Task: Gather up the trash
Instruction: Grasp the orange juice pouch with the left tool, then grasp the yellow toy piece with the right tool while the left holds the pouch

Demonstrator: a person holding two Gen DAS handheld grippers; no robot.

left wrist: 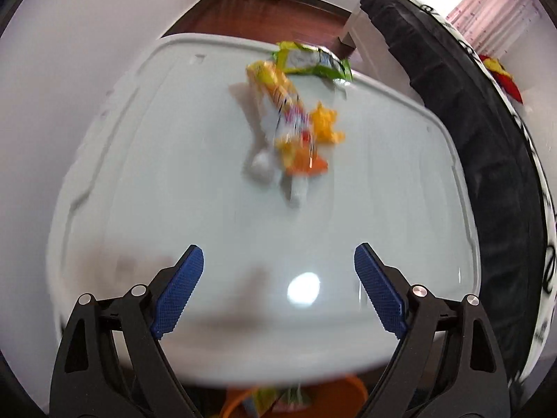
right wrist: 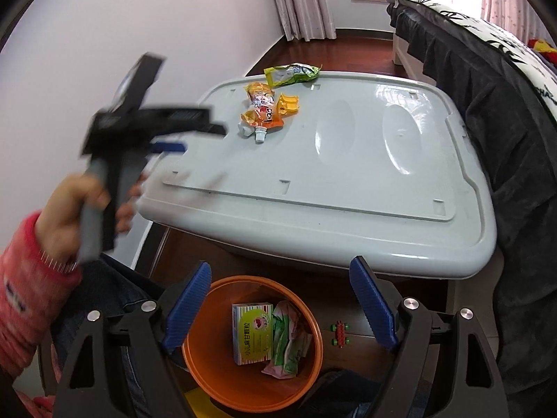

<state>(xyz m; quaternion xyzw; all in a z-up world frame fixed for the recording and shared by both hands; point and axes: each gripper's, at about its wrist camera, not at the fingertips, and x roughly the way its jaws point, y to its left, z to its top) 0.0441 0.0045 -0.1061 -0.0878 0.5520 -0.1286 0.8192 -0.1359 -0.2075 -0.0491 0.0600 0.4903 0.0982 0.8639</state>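
Ahead of the right gripper [right wrist: 280, 304], an orange spouted pouch [right wrist: 260, 110], yellow wrapper [right wrist: 289, 103] and green packet [right wrist: 290, 73] lie flat together; directly below it, the orange bin [right wrist: 205, 376] holds a box [right wrist: 252, 332] and crumpled wrappers [right wrist: 289, 343].

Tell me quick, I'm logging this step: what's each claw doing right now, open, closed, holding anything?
Left claw: open, nothing between its fingers.
Right claw: open, empty, above the orange bin.

Likely a home bedroom, bed [right wrist: 494, 80] with dark skirt, curtains [right wrist: 303, 0], wood floor [right wrist: 348, 52]
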